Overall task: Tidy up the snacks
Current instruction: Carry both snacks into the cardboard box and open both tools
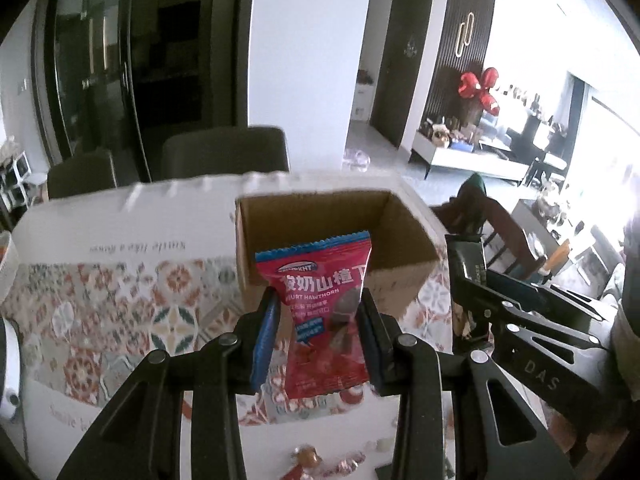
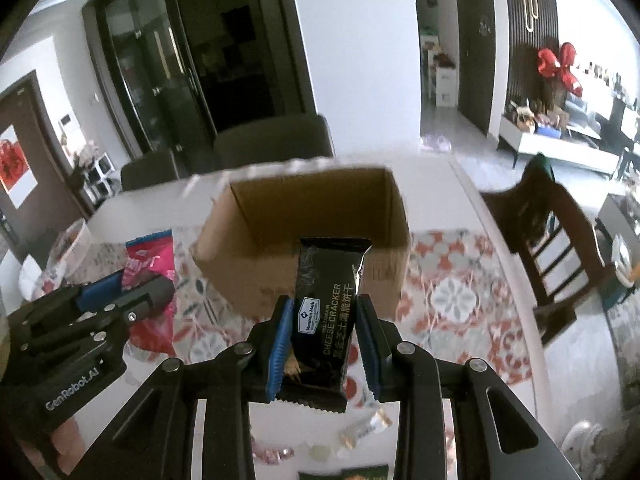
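- Snacks: red packet (image 1: 326,312) pinched upright in the left gripper (image 1: 320,344), just in front of the cardboard box (image 1: 332,236); black cracker packet (image 2: 326,320) pinched upright in the right gripper (image 2: 324,344), also before the box (image 2: 304,216).
- Both packets are off the tablecloth (image 1: 120,300), lower than the box rim as seen from each camera.
- Box top open, interior looks empty as far as visible.
- Judgement: carry step. Bring each packet over the rim before letting go; keep the grippers side by side without crossing; release low so the packets drop inside.
- Small wrapped candies (image 2: 360,432) lie on the cloth on the near side of the box, likely still to sort.
- Hard to read: box floor hidden by the front wall; candies partly behind gripper frames; frames blurred.
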Demonstrator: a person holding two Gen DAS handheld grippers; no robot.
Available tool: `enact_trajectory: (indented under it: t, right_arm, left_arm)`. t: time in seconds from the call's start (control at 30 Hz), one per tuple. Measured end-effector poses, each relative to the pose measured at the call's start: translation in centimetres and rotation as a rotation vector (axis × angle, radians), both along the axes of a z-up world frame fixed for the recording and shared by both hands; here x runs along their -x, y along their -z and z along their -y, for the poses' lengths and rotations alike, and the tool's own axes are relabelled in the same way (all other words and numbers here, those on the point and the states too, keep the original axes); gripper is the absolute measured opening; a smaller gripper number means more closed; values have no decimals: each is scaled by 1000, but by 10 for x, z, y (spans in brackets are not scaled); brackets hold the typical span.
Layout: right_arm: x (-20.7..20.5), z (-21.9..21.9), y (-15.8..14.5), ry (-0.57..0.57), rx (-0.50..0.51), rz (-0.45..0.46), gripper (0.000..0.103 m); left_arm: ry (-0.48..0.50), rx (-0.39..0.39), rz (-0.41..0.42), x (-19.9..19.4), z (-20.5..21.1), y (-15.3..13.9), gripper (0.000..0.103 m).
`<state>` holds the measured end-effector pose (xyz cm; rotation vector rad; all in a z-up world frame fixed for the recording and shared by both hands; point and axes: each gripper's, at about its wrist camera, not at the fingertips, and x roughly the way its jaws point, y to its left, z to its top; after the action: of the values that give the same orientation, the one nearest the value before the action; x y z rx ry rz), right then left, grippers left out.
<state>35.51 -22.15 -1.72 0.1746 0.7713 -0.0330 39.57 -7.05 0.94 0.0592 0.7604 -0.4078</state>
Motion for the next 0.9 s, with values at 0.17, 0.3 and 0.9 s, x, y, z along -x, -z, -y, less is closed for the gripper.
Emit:
enact_trajectory:
  t: [0.17, 0.3, 0.9]
  right_arm:
    - [-19, 4, -17, -6, -2, 41, 33]
    - [-38, 6, -24, -20, -8, 59, 33]
    - [-128, 23, 12, -45, -34, -48, 33]
  left_arm:
    - [0, 12, 37, -18, 3, -17, 38]
    - [2, 6, 54, -36, 8, -25, 38]
    - [6, -19, -100, -119, 31, 20, 38]
